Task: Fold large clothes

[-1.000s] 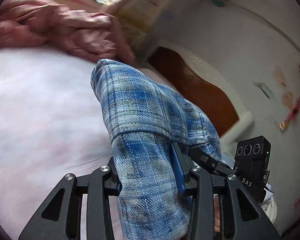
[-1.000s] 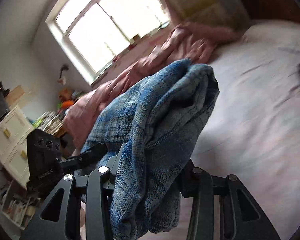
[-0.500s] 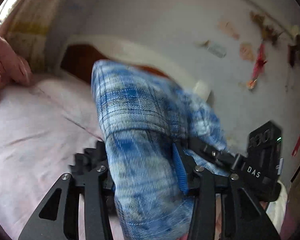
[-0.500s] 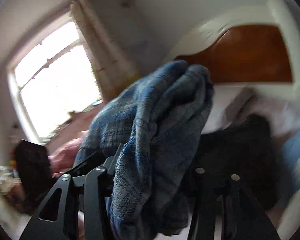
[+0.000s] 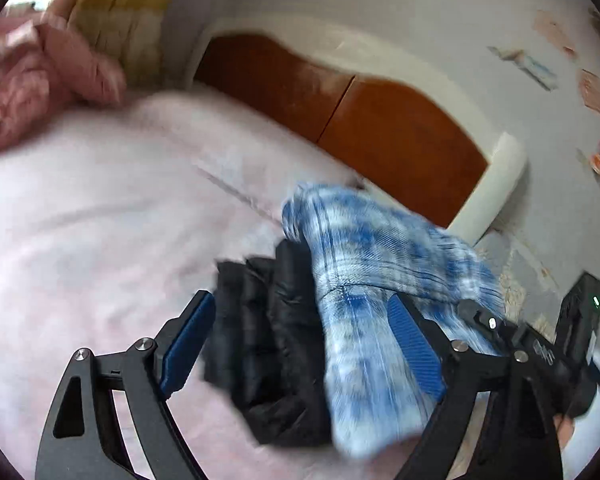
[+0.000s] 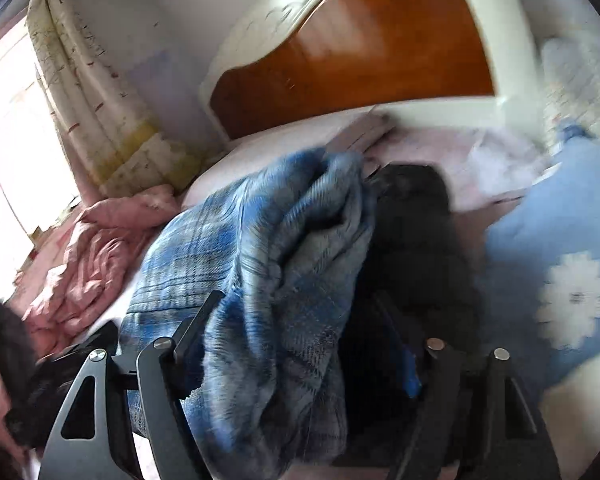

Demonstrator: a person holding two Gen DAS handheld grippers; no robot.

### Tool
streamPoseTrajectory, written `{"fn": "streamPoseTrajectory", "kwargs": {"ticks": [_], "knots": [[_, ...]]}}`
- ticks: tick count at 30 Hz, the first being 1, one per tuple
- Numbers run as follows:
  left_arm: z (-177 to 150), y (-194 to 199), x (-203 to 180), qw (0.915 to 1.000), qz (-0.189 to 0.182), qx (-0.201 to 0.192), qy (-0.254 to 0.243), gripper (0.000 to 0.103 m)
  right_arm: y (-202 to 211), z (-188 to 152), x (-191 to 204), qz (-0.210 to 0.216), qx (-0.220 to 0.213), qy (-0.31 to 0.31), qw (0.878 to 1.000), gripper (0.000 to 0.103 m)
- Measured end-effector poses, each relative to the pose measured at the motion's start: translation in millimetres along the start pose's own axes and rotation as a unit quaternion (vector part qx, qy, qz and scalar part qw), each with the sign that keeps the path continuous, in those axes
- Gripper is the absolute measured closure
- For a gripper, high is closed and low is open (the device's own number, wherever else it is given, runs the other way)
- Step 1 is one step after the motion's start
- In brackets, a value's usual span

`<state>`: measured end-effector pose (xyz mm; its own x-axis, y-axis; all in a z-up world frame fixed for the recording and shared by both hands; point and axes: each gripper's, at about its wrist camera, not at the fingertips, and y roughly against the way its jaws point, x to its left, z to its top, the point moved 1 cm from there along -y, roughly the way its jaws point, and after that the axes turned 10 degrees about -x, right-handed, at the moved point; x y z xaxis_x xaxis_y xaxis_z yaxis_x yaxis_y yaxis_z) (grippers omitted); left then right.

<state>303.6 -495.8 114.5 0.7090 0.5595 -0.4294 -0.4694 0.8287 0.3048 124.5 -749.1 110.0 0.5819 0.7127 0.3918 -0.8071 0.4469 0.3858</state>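
Note:
A folded blue plaid shirt (image 5: 364, 320) lies between the jaws of my left gripper (image 5: 296, 332), which stand wide open; the cloth rests against the right blue pad (image 5: 416, 344). It sits beside or partly on a black puffy garment (image 5: 268, 340) on the pink bed sheet (image 5: 100, 220). In the right wrist view the same shirt (image 6: 268, 280) drapes over the left finger of my right gripper (image 6: 300, 320), whose jaws are also spread apart. The black garment (image 6: 412, 248) lies under the right finger.
A wooden headboard (image 5: 360, 120) with white frame stands at the bed's far end. A crumpled pink quilt (image 6: 88, 256) lies by the curtain (image 6: 100, 92). A blue pillow with a white flower (image 6: 560, 264) lies at the right.
Both grippers swung toward the headboard and came down with the shirt. Both have opened, and the shirt now rests by the black garment.

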Motion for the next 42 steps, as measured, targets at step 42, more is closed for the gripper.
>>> {"fn": "streamPoseTrajectory", "kwargs": {"ticks": [42], "knots": [[-117, 244, 88, 0.94, 0.215, -0.172, -0.201, 0.0, 140, -231, 174, 0.017, -0.1, 0.21, 0.972, 0.004]]}}
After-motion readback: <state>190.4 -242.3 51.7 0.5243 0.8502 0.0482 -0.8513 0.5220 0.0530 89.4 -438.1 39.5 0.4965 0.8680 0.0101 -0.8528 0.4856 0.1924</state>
